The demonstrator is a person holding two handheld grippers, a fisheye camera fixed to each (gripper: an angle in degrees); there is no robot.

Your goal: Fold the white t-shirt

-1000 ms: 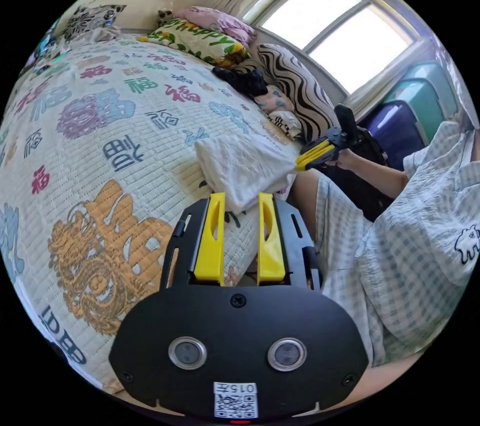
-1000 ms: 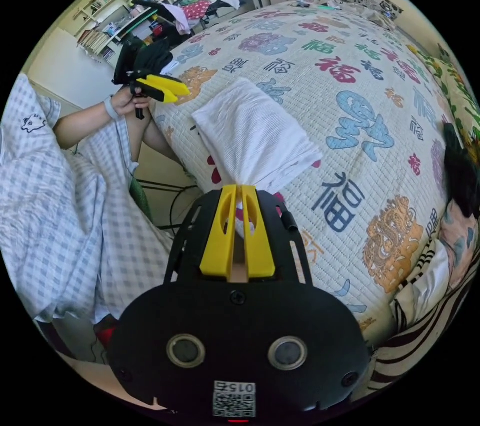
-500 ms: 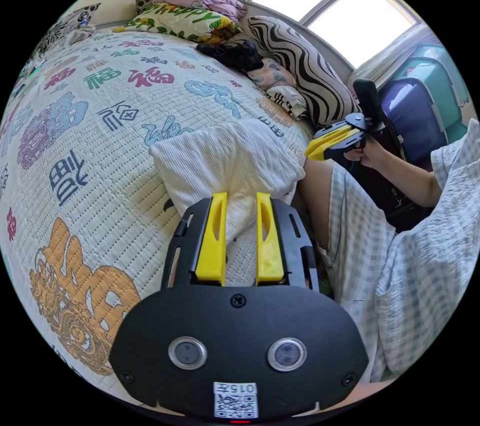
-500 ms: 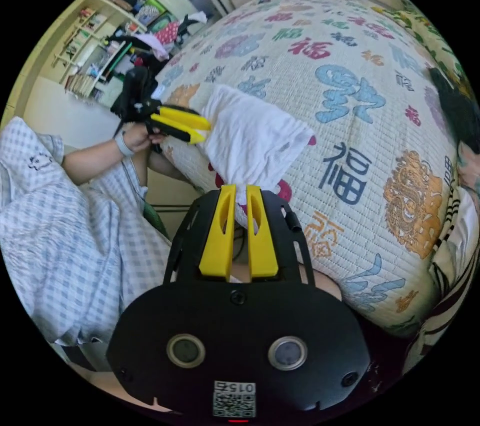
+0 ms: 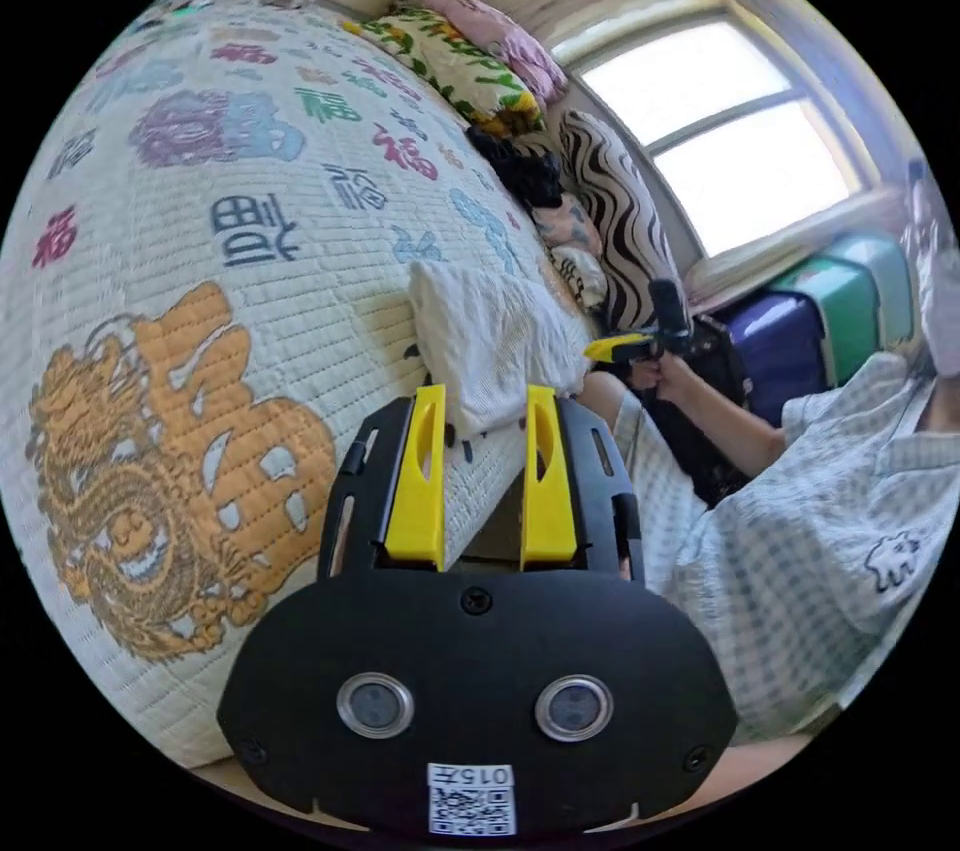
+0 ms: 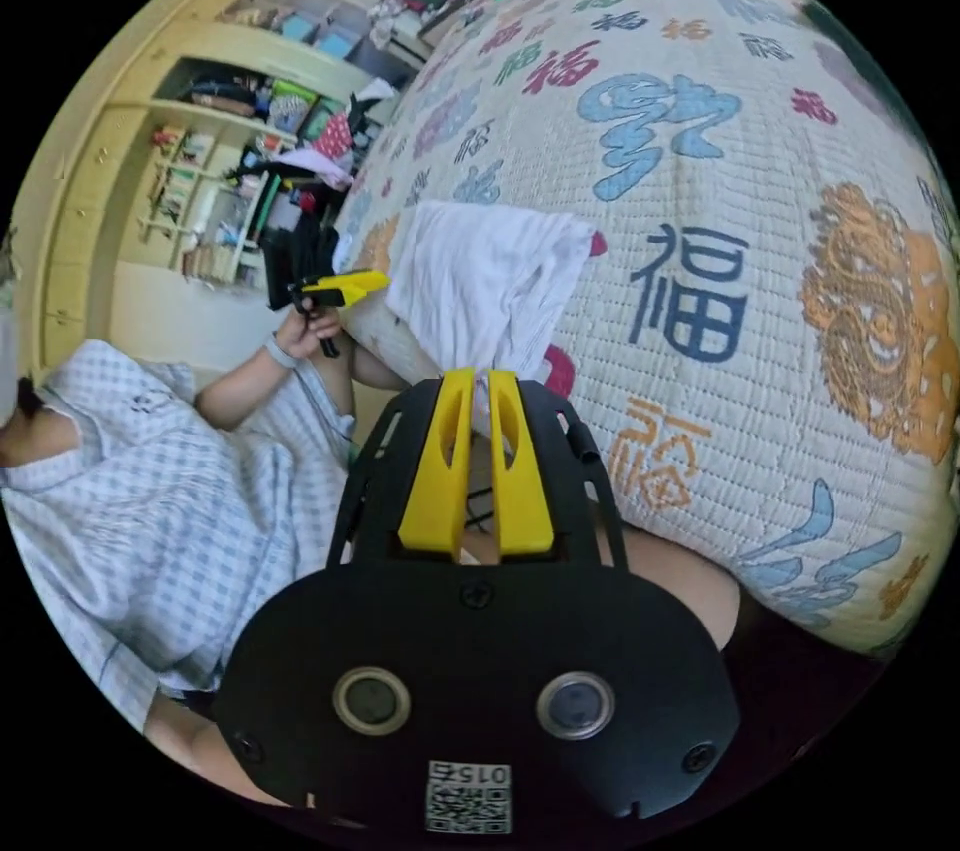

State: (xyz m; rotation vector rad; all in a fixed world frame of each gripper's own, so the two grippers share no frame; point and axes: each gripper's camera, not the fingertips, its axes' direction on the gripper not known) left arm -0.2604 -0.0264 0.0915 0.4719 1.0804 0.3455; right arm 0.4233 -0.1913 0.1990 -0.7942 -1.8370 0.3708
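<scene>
The white t-shirt (image 5: 487, 336) (image 6: 485, 276) lies folded in a small rectangle near the edge of the printed bed cover (image 5: 200, 221) (image 6: 760, 121). My right gripper (image 6: 480, 383) is shut on the shirt's near corner, with white cloth pinched between its yellow jaws. In the left gripper view that gripper (image 5: 612, 349) sits at the shirt's far side, held by a hand. My left gripper (image 5: 485, 399) stands open, its jaws spread just short of the shirt's edge and not pressing on it. In the right gripper view it (image 6: 345, 287) hovers beside the shirt, a little apart.
A person in checked clothes (image 5: 800, 551) (image 6: 170, 491) sits at the bed's edge. Pillows (image 5: 450, 66), a striped cushion (image 5: 615, 211) and a black garment (image 5: 515, 166) line the window side. Suitcases (image 5: 800, 321) stand beneath the window. Cluttered shelves (image 6: 230, 191) stand past the bed.
My left gripper has drawn back from the shirt's corner and now stands apart from it. The right gripper keeps its hold on the shirt. Both cameras have swung.
</scene>
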